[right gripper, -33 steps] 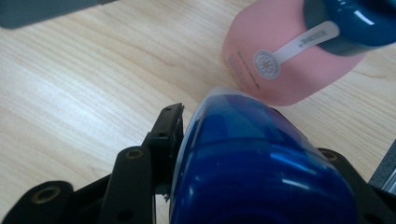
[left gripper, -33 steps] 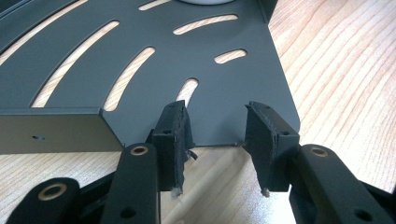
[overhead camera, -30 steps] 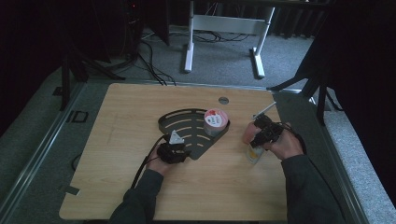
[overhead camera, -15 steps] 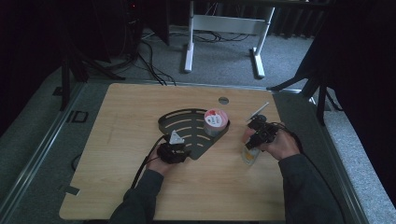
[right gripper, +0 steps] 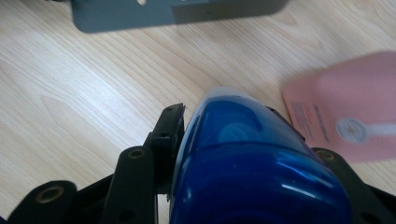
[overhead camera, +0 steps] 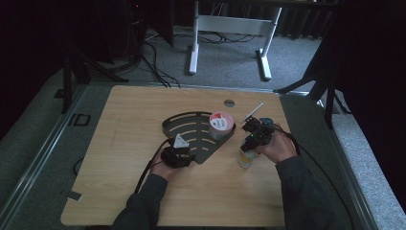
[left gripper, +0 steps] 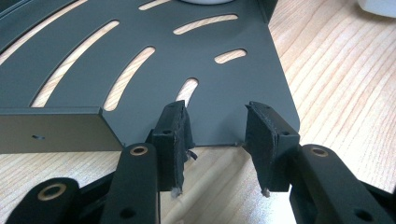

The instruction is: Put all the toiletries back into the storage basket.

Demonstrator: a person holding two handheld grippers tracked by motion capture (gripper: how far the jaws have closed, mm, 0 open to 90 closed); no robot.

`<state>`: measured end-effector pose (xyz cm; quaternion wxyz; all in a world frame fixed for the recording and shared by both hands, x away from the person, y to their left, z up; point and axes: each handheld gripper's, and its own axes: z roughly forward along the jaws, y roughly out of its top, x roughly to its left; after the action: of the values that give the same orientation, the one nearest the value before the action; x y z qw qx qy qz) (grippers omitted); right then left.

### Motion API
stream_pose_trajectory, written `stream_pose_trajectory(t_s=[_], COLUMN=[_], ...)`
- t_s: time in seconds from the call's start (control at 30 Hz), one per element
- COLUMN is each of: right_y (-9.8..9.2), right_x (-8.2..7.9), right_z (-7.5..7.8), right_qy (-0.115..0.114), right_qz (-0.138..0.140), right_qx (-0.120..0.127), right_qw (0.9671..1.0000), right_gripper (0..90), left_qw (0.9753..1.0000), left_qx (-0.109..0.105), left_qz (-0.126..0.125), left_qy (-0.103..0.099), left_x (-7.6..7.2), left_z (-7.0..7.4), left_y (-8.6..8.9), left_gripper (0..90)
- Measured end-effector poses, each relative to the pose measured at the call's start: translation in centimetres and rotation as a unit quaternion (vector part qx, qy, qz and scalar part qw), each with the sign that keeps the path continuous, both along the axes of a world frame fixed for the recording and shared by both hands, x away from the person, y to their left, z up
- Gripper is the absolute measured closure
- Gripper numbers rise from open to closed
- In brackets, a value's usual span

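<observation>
A dark slotted fan-shaped tray [overhead camera: 189, 130] lies mid-table, and a pink-and-white tub [overhead camera: 221, 125] stands on its right part. My left gripper [overhead camera: 177, 155] sits at the tray's near corner. In the left gripper view it [left gripper: 219, 135] is open, its jaws apart over the tray's [left gripper: 140, 70] near edge with nothing between them. To the right of the tray, my right gripper [overhead camera: 256, 135] is shut on a glossy blue rounded object [right gripper: 247, 158]. A pale bottle [overhead camera: 245, 158] shows just below that hand. Whether the blue piece is the bottle's cap is unclear.
A blurred pink object [right gripper: 345, 105] lies to the right in the right gripper view, with the tray's wall [right gripper: 177, 11] beyond. A white stick [overhead camera: 253, 111] rests behind the right gripper, near a round hole [overhead camera: 229, 102] in the tabletop. Black cables trail from both grippers.
My right gripper and the pale bottle under it have shifted a little left, toward the tray. The left gripper and the tray have stayed put.
</observation>
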<state>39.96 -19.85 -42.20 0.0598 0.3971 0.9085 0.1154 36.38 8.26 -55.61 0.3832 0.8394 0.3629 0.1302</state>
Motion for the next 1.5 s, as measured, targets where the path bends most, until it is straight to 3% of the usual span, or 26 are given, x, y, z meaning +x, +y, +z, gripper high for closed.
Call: stream_pose_trajectory(t_s=[0.93,1.5], right_y=[6.2,9.0], right_x=[0.3,2.0], right_z=[1.4,1.9], right_qy=[-0.007,-0.02], right_qz=[0.067,0.078], right_qx=[0.02,0.037], right_qw=[0.9975,0.9961], right_gripper=[55.6,55.7], left_qw=[1.0,1.0], left_qx=[0.001,0.0], left_qz=[0.0,0.001], left_qy=[-0.003,-0.003], left_x=[-0.1,-0.1], left_z=[-0.1,-0.1], left_y=[0.0,0.0], left_gripper=[58.0,58.0])
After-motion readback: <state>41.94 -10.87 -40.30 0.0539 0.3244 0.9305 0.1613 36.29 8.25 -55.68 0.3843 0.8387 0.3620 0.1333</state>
